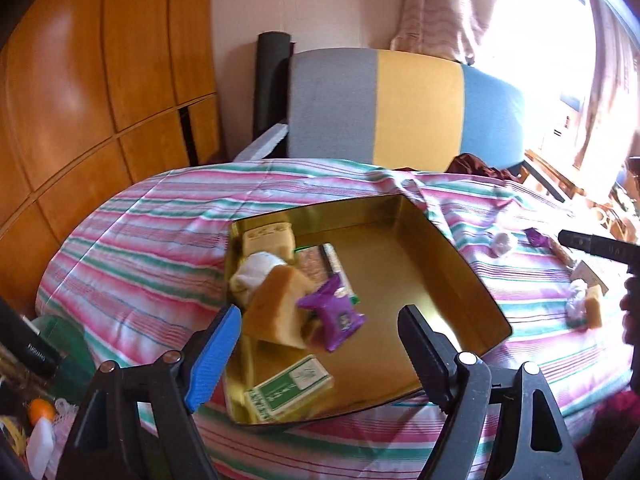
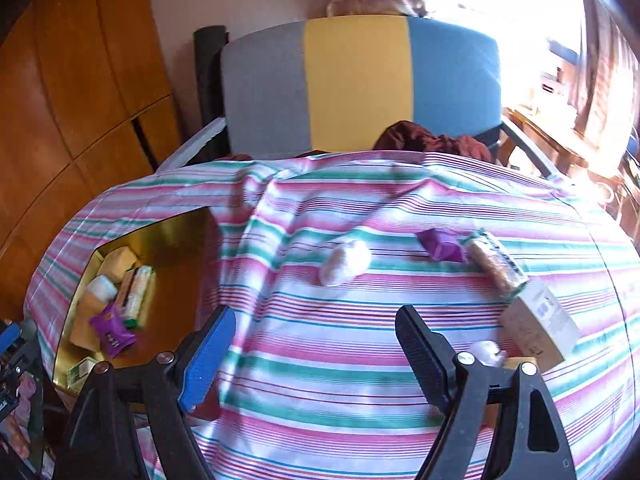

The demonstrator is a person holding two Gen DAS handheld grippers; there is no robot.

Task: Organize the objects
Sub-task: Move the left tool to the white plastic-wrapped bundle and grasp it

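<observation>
Left wrist: left hand-held gripper [image 1: 320, 338] spread, empty, over shallow gold metal tin [image 1: 452, 264] on striped-cloth surface [image 1: 140, 240]; purple foil packet [image 1: 334, 312] at 12 o'clock. Right hand-held gripper [image 2: 314, 338] spread, white wrapped ball [image 2: 346, 262] at 12.

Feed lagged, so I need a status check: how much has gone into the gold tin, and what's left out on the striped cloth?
Done: the gold tin already holds several packets, including a purple pouch. In hand: nothing; left tool and right tool are open. Left: white bundle, second purple pouch, snack bar and carton.
</observation>
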